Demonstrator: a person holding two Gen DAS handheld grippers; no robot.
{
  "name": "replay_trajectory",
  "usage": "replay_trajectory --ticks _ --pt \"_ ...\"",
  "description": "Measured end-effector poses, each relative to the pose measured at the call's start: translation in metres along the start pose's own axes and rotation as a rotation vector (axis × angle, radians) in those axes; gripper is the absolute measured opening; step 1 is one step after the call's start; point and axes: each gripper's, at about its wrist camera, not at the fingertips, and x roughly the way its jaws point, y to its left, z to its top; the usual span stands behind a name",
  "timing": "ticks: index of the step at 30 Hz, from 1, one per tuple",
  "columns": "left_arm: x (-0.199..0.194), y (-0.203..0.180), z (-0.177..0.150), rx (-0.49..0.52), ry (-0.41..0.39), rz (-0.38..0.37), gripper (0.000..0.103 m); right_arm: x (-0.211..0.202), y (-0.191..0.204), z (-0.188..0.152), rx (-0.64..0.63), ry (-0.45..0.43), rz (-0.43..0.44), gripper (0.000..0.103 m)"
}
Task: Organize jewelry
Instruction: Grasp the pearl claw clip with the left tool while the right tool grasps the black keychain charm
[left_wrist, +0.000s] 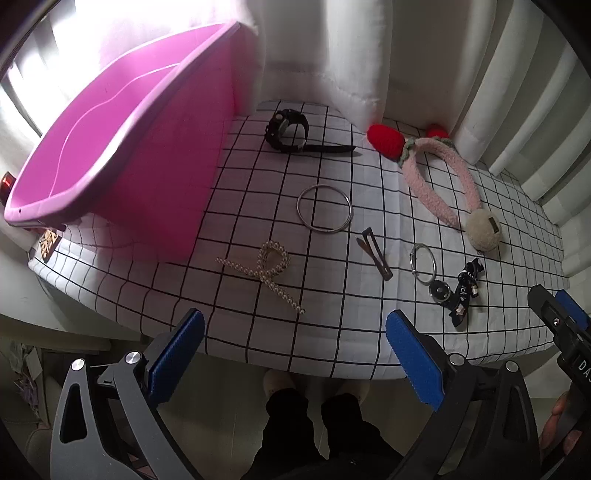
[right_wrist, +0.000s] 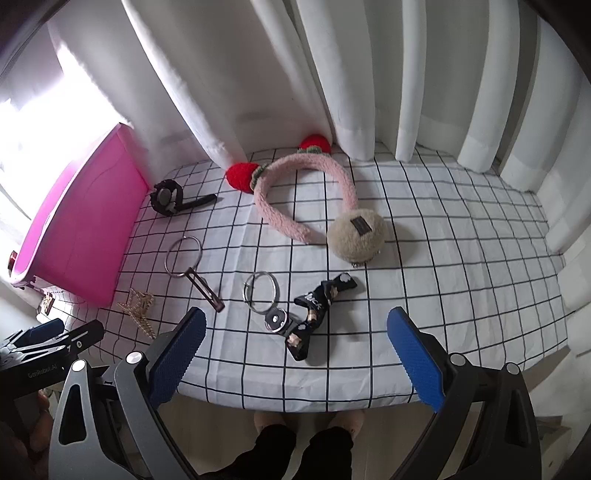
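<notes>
Jewelry lies spread on a checked cloth. A pink bin stands at the left, also in the right wrist view. There are a black watch, a silver bangle, a pearl bow clip, a brown hair clip, a small silver hoop, a black bow tie clip, a pink fuzzy headband with red strawberries, and a beige plush pouch. My left gripper is open and empty at the table's front edge. My right gripper is open and empty, just before the black bow.
White curtains hang along the back and right of the table. The person's legs and slippers show below the front edge. The right gripper's body shows at the right in the left wrist view.
</notes>
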Motion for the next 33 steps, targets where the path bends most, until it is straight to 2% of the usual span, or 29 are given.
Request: replay_trajectory --ticks 3,6,13,19,27,33 --pt "0.026 0.001 -0.008 -0.021 0.035 0.008 0.097 0.02 -0.016 -0.011 0.022 0.029 0.005 0.094" --pt "0.052 0.011 -0.006 -0.088 0.067 0.003 0.097 0.041 -0.029 -0.017 0.048 0.063 0.009 0.094" --pt "0.094 0.028 0.002 -0.179 0.053 0.046 0.097 0.077 -0.036 -0.016 0.054 0.095 0.018 0.094" --pt "0.116 0.033 0.003 -0.183 0.065 0.046 0.097 0.102 -0.036 -0.011 0.048 0.114 0.009 0.094" --pt "0.135 0.034 0.007 -0.175 0.077 0.048 0.097 0.134 -0.031 -0.009 -0.001 0.154 -0.09 0.094" --pt "0.144 0.028 0.014 -0.145 0.035 0.065 0.098 0.141 -0.028 -0.01 -0.04 0.143 -0.129 0.094"
